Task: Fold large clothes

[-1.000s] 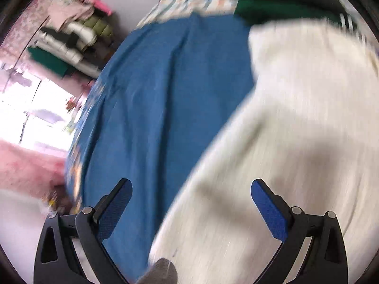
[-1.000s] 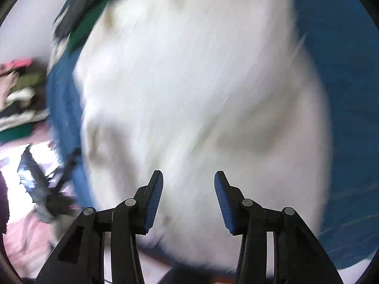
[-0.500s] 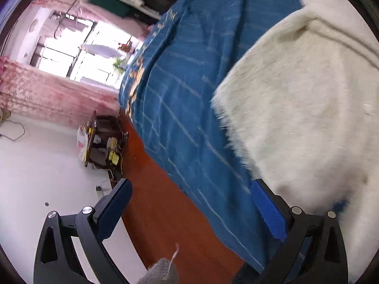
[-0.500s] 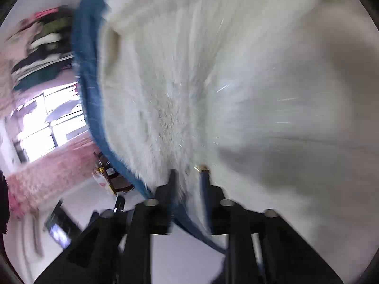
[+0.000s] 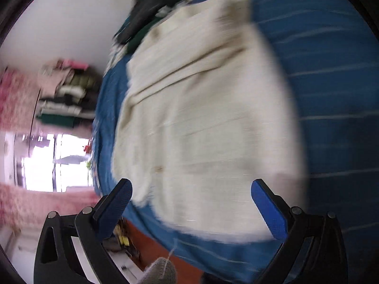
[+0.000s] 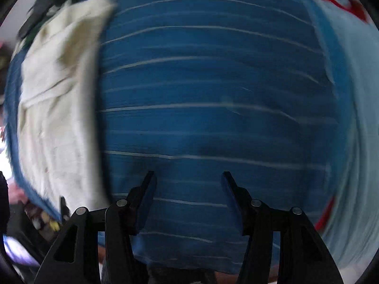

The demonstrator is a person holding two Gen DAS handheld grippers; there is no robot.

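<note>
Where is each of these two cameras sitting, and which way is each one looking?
Left wrist: sits on the left gripper, looking along its wide-open fingers at the cream garment; nothing between them.
Right wrist: sits on the right gripper, looking down on the blue striped bedcover; its jaws are opening, with nothing between them.
Shared: both show the cream garment lying on the blue striped bedcover, and dark clothes beyond it.

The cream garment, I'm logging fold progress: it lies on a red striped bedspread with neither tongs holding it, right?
Not quite: the bedspread is blue with pale stripes, as the right wrist view shows. The cream garment does lie on it, neither tongs holding it.
</note>
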